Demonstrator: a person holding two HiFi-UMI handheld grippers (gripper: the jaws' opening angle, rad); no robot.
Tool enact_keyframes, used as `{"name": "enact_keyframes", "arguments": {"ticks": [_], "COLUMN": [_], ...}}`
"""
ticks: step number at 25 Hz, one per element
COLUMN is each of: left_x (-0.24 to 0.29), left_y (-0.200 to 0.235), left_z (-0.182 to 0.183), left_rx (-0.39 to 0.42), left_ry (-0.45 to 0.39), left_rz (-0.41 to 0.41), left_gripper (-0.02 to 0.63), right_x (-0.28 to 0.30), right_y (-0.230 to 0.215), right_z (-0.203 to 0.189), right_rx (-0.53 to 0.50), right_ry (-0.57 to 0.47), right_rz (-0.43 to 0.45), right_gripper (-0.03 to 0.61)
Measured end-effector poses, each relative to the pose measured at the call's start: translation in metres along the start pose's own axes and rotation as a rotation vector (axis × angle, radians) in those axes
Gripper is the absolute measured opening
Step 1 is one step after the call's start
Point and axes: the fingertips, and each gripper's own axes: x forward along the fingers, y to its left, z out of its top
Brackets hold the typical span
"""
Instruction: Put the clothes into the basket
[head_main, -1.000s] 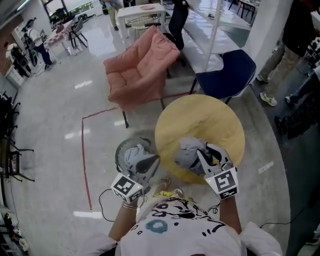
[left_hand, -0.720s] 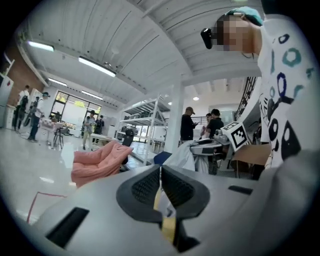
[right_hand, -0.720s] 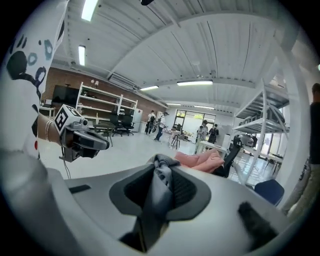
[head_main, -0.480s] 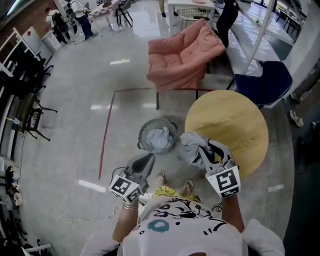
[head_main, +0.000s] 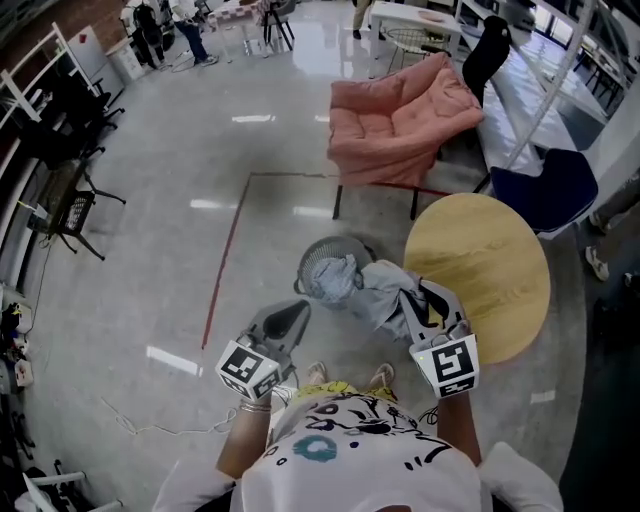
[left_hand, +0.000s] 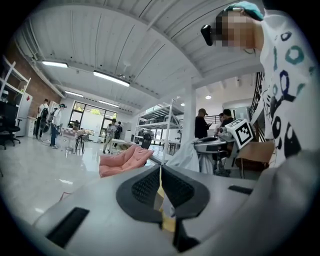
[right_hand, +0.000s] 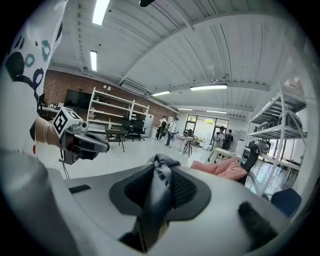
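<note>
- Grey garment (head_main: 380, 292) pinched in my right gripper (head_main: 428, 303), carrying step, hanging beside the basket (head_main: 335, 243)
- Next I'd centre it over the basket, then release
- Left gripper (head_main: 288, 315) closed, empty

Glossy grey floor (head_main: 150, 250). Pink armchair (head_main: 400, 120): round wood table (head_main: 490, 270) near its right, red tape line (head_main: 228, 255) to its left.

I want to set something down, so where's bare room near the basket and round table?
The round table is bare on top. So is the floor between the red tape line and the basket. It is crowded between basket and table: the right gripper holds a grey garment there, and the basket already holds a pale cloth.
</note>
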Motion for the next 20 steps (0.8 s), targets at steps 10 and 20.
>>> {"name": "enact_keyframes", "arguments": {"ticks": [10,20], "left_x": [-0.053,-0.094], "left_y": [0.058,0.105], "left_z": [0.005,0.002], "left_rx": [-0.006,-0.034], "left_ry": [-0.020,-0.036], "left_rz": [0.025,0.054], "left_gripper": [0.017,0.017], "right_x": [0.045,0.092], "right_y": [0.057,0.099], "right_z": [0.035,0.058], "right_rx": [-0.027,-0.040], "right_ry": [-0.021,-0.017], "right_rz": [0.038,0.082], "right_gripper": [0.086,0.086]}}
